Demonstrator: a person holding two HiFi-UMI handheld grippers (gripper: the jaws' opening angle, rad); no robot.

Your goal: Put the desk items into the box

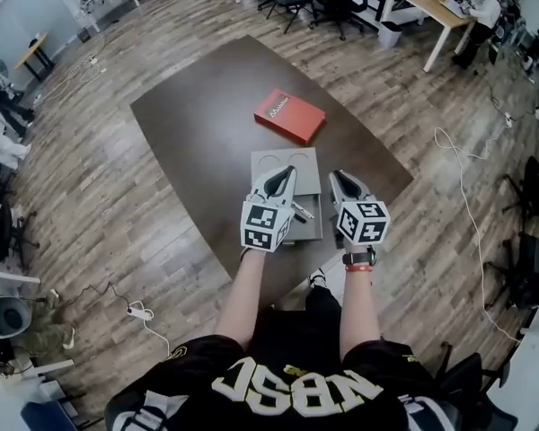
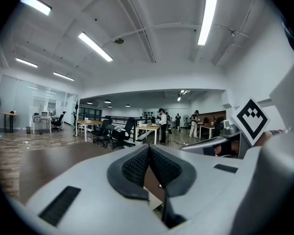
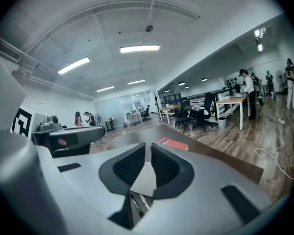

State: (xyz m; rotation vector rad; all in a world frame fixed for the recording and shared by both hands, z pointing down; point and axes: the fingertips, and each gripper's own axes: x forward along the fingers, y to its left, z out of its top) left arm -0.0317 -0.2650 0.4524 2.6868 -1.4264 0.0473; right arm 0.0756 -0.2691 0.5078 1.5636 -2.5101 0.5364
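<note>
Left claw (image 1: pixel 284 176): ribbed dark pads together at the tips, nothing between them. Right claw (image 1: pixel 340 178): pads a narrow slit apart, empty. Both hang just over the grey box (image 1: pixel 309 232) at the near edge of the tabletop (image 1: pixel 198 106). Judged: a drop-off position, with the box kept close so reaches are short. Lid (image 1: pixel 292 162) lies folded back, matt grey with two round recesses. Slim pen-like things lie inside. Red carton (image 1: pixel 289 115), flat, smooth and rectangular, sits apart beyond the box, not yet packed.
</note>
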